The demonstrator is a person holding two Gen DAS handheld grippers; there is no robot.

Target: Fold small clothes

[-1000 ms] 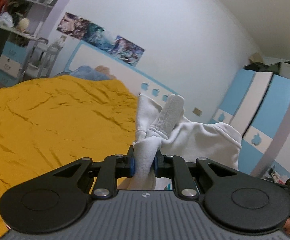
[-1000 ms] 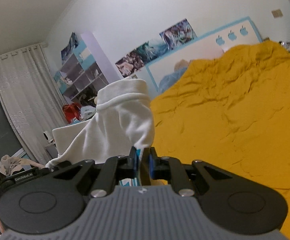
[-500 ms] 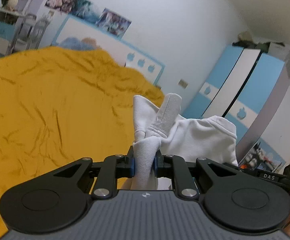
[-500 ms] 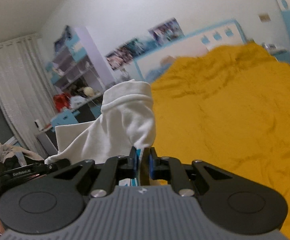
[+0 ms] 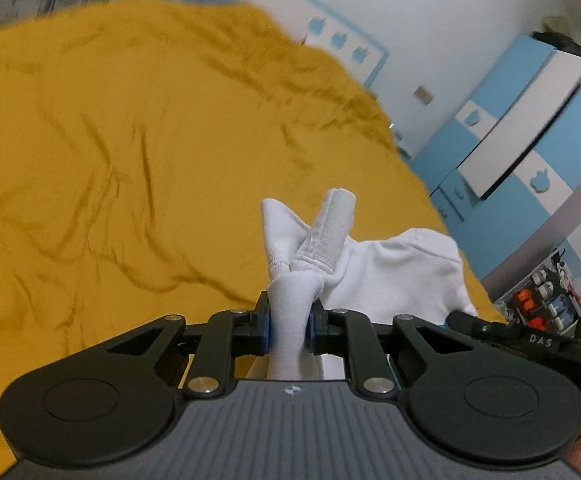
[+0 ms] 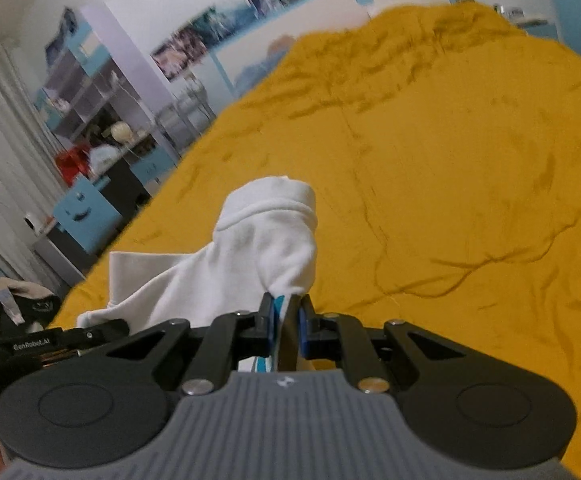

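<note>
Both grippers are clamped on one white garment; my left gripper pinches a bunched, twisted edge of it, with a ribbed cuff and a second fold standing up just past the blue pads; my right gripper is nearly closed on a thinner bit of the same cloth, where a blue-striped strip shows between the pads, and a rounded, hemmed hump of the garment rises right in front of it; the rest of the cloth stretches sideways between my two hands, held up above the bed rather than lying on it, though I cannot tell whether its lowest part touches the cover; in the left view the other tool's black arm shows at the right edge, and in the right view the other tool shows at the left edge, so the two are near each other; under and beyond the garment spreads a wrinkled yellow bedspread, which fills most of both views; at its far end stands a white headboard with blue apple shapes; a blue and white wardrobe stands to the right of the bed; shelves and posters stand to its left; both views are somewhat blurred.
</note>
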